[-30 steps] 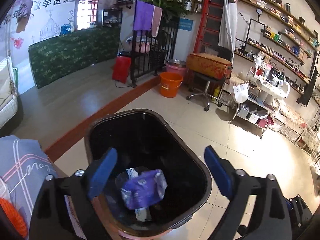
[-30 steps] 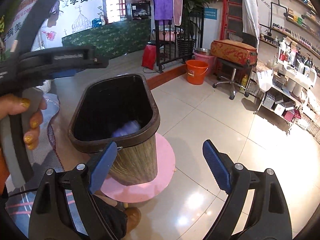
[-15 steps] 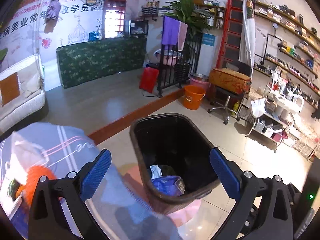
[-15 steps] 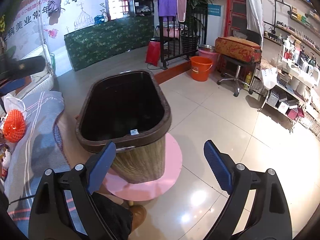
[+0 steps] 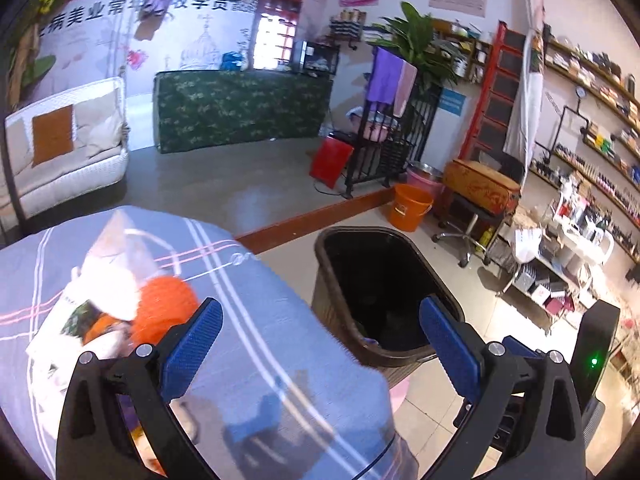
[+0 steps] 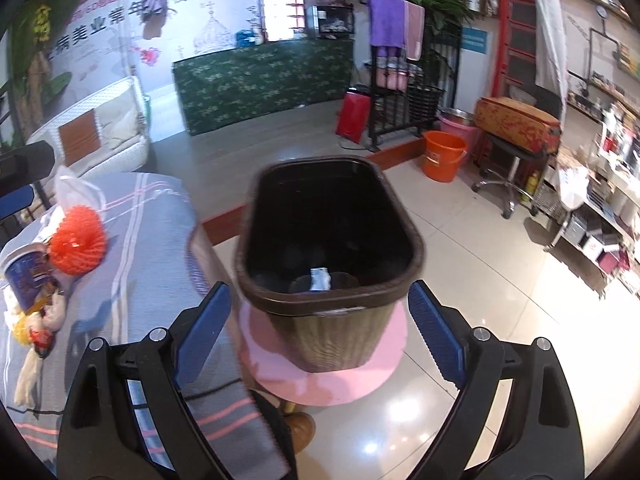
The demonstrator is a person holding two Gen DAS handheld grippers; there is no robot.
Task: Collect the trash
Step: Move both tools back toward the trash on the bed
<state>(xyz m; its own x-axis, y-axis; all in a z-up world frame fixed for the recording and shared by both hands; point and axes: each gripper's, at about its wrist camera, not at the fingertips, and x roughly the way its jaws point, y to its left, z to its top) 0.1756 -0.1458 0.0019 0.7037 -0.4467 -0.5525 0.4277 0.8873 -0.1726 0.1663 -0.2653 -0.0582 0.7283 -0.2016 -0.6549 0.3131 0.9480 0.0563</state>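
left gripper [image 5: 320, 338]: jaws just widened, seen fully apart, nothing held | right gripper [image 6: 318, 322]: jaws spread, nothing held | trash bin [image 6: 334, 264]: stood on pink stool [image 6: 384, 364], scraps seen inside | orange mesh ball [image 6: 79, 239], blue cup [image 6: 27, 275]: left on striped cloth [image 6: 132, 248] beside bin

From my remote feed: a table draped in a grey-blue striped cloth [image 6: 132, 240] fills the near left, carrying an orange mesh ball [image 6: 79, 240], a clear plastic bag [image 6: 74, 190] just behind it, a blue printed cup [image 6: 28, 276] lying tilted to its left, and pale scraps [image 6: 36, 332] nearer me. To the right, on glossy tile floor [image 6: 500, 280], a pink round stool [image 6: 340, 376] bears the brown wastebasket [image 6: 332, 248].
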